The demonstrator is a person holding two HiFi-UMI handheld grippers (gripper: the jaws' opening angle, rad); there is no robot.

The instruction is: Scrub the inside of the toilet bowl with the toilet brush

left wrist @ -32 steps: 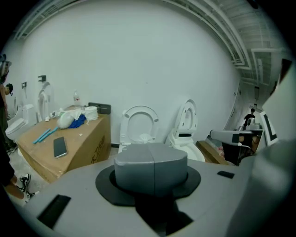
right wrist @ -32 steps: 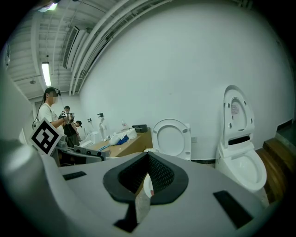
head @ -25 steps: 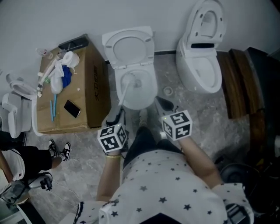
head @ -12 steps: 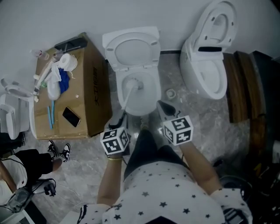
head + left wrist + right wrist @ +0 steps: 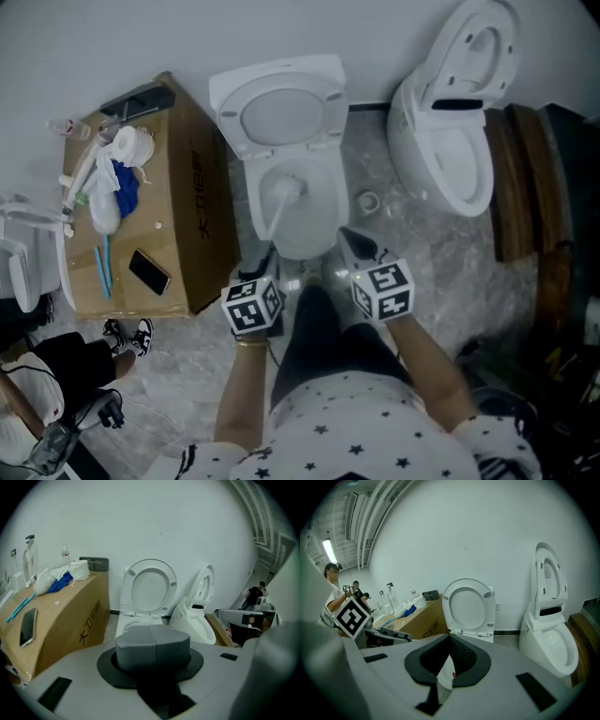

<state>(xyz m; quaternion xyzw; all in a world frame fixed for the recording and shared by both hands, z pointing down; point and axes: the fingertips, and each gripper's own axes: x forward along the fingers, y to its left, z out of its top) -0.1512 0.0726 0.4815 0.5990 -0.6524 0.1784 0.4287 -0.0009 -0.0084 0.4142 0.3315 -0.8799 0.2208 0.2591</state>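
The left tongs (image 5: 264,255), clenched on its handle, are angling the toilet brush (image 5: 281,199) downward so its head is reaching inside the toilet bowl (image 5: 336,202), while the released right tongs (image 5: 356,242) are idling beside the bowl's front rim.

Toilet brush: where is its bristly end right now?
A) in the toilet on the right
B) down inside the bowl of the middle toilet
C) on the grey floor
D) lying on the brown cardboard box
B: the white toilet brush has its head inside the open white toilet bowl, not on the box or floor.
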